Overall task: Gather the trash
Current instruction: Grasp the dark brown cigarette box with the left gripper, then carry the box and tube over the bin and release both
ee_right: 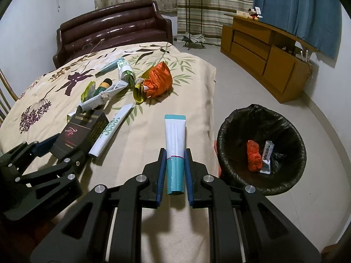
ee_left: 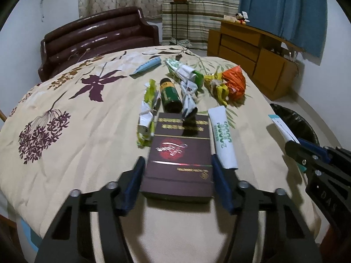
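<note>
A dark red box lies on the floral bedspread, and my left gripper is shut on its near end, one blue pad on each long side. From the right wrist view the same box sits in the left gripper. My right gripper is shut on a white and teal tube, held above the bed's edge beside a black-lined bin. In the left wrist view that tube sticks out of the right gripper.
More litter lies beyond the box: a white-green tube, a dark green bottle, crumpled wrappers and an orange bag. The bin holds an orange wad and a small tube. A brown sofa and a wooden cabinet stand behind.
</note>
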{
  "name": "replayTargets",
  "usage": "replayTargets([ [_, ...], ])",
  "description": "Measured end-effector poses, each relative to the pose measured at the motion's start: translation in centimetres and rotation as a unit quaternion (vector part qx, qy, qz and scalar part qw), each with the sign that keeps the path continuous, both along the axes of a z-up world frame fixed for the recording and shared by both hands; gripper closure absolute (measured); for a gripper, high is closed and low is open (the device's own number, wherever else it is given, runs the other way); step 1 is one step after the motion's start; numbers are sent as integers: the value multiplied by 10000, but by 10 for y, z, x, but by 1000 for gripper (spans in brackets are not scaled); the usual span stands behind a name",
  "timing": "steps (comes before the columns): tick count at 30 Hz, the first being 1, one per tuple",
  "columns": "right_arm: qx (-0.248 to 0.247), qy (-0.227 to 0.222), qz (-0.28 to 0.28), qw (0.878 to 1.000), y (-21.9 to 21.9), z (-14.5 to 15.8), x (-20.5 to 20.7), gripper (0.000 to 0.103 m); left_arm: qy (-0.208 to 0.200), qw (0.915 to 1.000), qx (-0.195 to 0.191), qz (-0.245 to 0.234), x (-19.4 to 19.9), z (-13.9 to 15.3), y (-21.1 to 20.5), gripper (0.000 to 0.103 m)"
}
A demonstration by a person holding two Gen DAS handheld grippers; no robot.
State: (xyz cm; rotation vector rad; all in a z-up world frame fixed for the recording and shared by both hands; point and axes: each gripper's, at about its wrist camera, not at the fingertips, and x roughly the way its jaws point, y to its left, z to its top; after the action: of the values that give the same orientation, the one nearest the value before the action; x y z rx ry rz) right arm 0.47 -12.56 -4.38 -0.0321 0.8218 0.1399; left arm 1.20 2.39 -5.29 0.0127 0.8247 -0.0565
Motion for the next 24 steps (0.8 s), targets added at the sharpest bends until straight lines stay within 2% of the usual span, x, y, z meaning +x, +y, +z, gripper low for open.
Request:
replayTargets([
  [6,1,1,5,10000,0,0,0,87,-53,10000,-42,-48,-6,1,2,47],
  [24,24,-138,-42,9999,-4,8,-3,87,-506,9984,-254,-87,-36,32,20,48],
])
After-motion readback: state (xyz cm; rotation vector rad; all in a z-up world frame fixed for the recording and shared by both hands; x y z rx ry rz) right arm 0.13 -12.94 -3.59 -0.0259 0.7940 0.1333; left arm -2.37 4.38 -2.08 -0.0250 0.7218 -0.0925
